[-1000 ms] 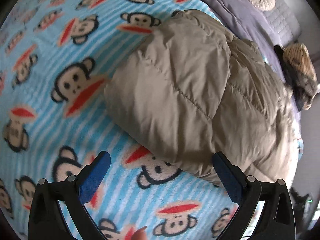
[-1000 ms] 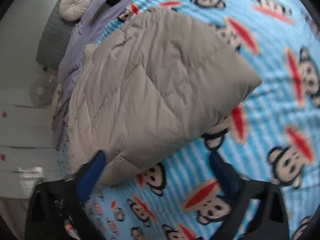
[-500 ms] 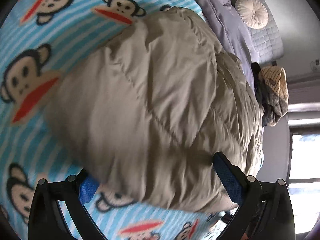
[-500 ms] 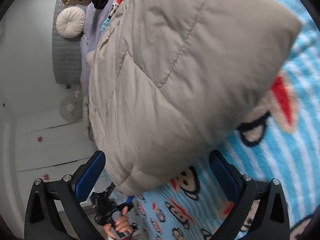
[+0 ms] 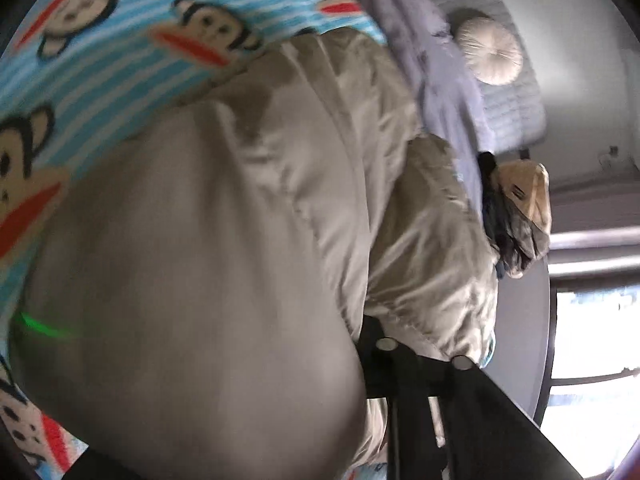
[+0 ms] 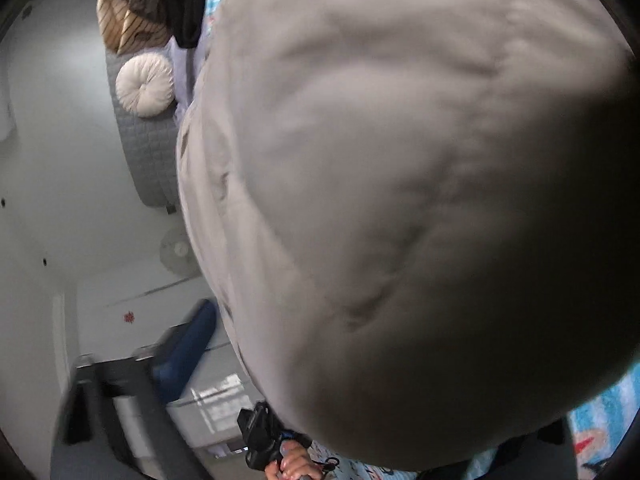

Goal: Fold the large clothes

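Closest to both lenses, the beige padded jacket (image 5: 208, 264) now fills most of each view; half a second ago it lay farther off, between the blue pads, and a second ago a wide stretch of blanket separated it from the grippers. In the left wrist view the left gripper (image 5: 224, 432) has pushed in so far that the jacket covers its left finger entirely; only the black right finger (image 5: 404, 364) shows, its tip pressed against the fabric at a seam where two quilted layers meet. Whether its fingers are spread or pinching the cloth cannot be told. A green glint that was not there earlier lies on the fabric at lower left.

In the right wrist view the right gripper (image 6: 360, 368) is likewise buried: the jacket (image 6: 420, 208) hides the right finger, while the left finger with its blue pad (image 6: 184, 344) stands clear of the cloth at lower left, blurred, nearer the frame's middle than before. Its grip cannot be judged either. Below the jacket's edge, a hand (image 6: 294, 462) holding a black handle shows, as it did half a second ago.

The jacket lies folded on the blue striped monkey-print blanket (image 5: 100, 80), which shrinks to the upper left and a lower corner. Beyond it runs a lilac sheet (image 5: 436, 80), then a round cream cushion (image 5: 490, 50) on a grey quilted headboard (image 5: 516, 108), and a heap of brown and dark clothes (image 5: 520, 216) near a bright window (image 5: 596, 360).
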A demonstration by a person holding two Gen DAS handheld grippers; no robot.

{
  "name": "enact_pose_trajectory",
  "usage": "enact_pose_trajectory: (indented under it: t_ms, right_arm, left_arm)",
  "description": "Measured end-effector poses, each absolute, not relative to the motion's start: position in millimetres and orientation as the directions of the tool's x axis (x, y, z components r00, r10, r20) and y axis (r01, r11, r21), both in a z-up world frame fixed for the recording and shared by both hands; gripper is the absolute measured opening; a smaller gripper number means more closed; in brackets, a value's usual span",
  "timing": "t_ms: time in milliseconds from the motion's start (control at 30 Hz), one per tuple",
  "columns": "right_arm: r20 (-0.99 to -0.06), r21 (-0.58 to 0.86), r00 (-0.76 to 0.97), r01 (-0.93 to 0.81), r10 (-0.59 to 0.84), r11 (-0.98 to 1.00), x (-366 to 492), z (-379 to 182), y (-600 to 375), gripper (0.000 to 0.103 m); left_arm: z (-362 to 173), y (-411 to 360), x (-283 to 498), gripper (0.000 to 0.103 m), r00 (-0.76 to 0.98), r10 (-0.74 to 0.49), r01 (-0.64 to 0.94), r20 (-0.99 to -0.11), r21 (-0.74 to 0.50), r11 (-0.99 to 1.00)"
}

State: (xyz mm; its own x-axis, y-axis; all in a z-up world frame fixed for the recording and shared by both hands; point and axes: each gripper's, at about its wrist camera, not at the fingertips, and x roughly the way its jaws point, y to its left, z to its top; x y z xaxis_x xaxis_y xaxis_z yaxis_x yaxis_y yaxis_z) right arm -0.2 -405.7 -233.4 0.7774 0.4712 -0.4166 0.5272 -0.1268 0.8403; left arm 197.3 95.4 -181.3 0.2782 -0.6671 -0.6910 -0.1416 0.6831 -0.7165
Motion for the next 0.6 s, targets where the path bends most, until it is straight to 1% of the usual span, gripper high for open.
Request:
enact_pose_trajectory:
  t_ms: [33,67,133,167,200,367,500,600]
  right_arm:
    - [-0.403,0.84,0.79,0.52,0.463,-0.157,-3,-234,-405,0.042]
    - [-0.395,0.845,0.797,0.511,0.456,-0.16,-4,-232,-404,0.031]
    - [-0.388,0.862,0.803,0.49,0.453,-0.131,-5,-220,-403,0.022]
    - [-0.37,0.872,0.808,0.473,0.458,-0.131,-6,-215,-401,0.02]
    - [-0.354,0.879,0.811,0.459,0.466,-0.129,-8,-209,-400,0.019]
    - [-0.35,0.89,0.791,0.448,0.502,-0.086,-27,-189,-393,0.019]
    - [-0.364,0.882,0.764,0.467,0.533,-0.067,-58,-178,-382,0.019]
    - [-0.381,0.873,0.741,0.486,0.552,-0.05,-83,-173,-373,0.019]
  left_arm:
    - [-176,95,197,0.016,0.283,-0.671,-0.132,-0.686,-0.72,0.681]
    - [-171,97,195,0.016,0.29,-0.674,-0.118,-0.68,-0.724,0.679]
    - [-156,99,191,0.015,0.306,-0.676,-0.081,-0.67,-0.726,0.682]
    - [-149,99,189,0.015,0.312,-0.68,-0.063,-0.664,-0.728,0.683]
    - [-140,102,185,0.015,0.316,-0.684,-0.045,-0.657,-0.73,0.681]
    - [-115,113,158,0.015,0.303,-0.7,0.005,-0.646,-0.734,0.679]
    - [-110,126,125,0.015,0.26,-0.702,0.009,-0.663,-0.725,0.688]
    - [-115,141,90,0.015,0.207,-0.703,-0.009,-0.681,-0.72,0.694]
